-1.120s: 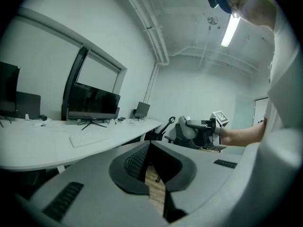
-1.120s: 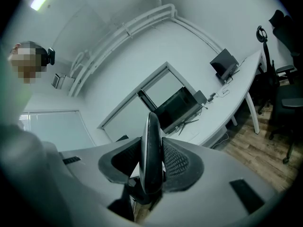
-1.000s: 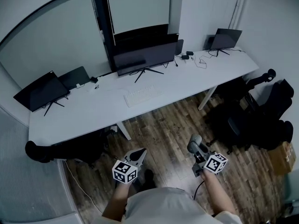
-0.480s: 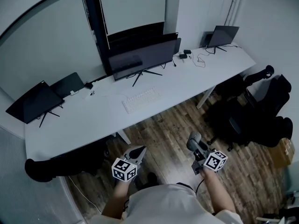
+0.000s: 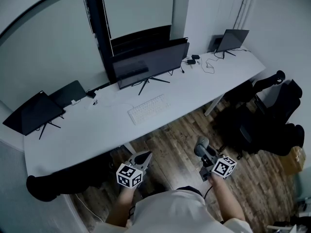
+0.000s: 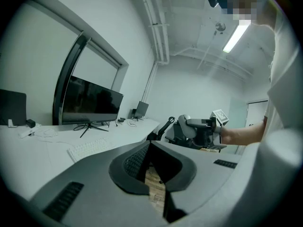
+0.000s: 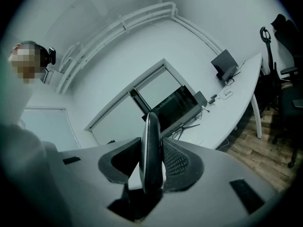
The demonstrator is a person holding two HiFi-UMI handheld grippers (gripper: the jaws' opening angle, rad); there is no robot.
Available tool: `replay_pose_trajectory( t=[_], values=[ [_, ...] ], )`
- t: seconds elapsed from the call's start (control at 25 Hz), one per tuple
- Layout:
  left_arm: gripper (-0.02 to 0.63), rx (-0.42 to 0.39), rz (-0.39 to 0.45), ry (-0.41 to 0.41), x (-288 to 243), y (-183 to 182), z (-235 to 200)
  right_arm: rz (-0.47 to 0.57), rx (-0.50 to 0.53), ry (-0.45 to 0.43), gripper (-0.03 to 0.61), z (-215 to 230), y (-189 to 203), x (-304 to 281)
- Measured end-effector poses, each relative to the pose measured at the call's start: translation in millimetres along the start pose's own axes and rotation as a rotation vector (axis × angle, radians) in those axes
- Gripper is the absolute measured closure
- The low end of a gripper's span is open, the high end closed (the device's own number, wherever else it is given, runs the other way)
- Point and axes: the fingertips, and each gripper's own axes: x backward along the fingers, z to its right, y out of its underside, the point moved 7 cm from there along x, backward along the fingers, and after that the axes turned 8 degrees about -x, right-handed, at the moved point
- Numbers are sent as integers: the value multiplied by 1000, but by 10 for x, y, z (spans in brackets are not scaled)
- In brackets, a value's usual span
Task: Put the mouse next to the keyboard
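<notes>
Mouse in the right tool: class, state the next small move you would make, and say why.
Probably carry the right tool forward toward the desk, aiming for the spot beside the keyboard. The mouse is already clamped edge-on between its jaws, and a strip of floor separates the tool from the desk edge.

Leaving bare white desk [image 5: 204, 89] open on both sides of the keyboard [image 5: 148, 109] — widest on the right. Crowding the back edge with the big monitor [image 5: 148, 63] just behind the keyboard, two smaller screens [image 5: 31, 113] at left, a small screen [image 5: 232, 39] and loose cables [image 5: 210, 64] far right. Keeping wood floor [image 5: 175, 140] open straight ahead, black chairs [image 5: 272, 115] hemming in the right.
</notes>
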Motion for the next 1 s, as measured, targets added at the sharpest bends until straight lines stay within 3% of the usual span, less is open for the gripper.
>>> replay_pose_trajectory(
  t=[0.6,1.0],
  values=[
    [597,-2,-11,4,-213,-87,-241,4,-21,8,431,143,-118,-219],
    [597,8,-17,-34,-621,-192,-372,-30,-36,-21,431,496,-412,-541]
  ],
)
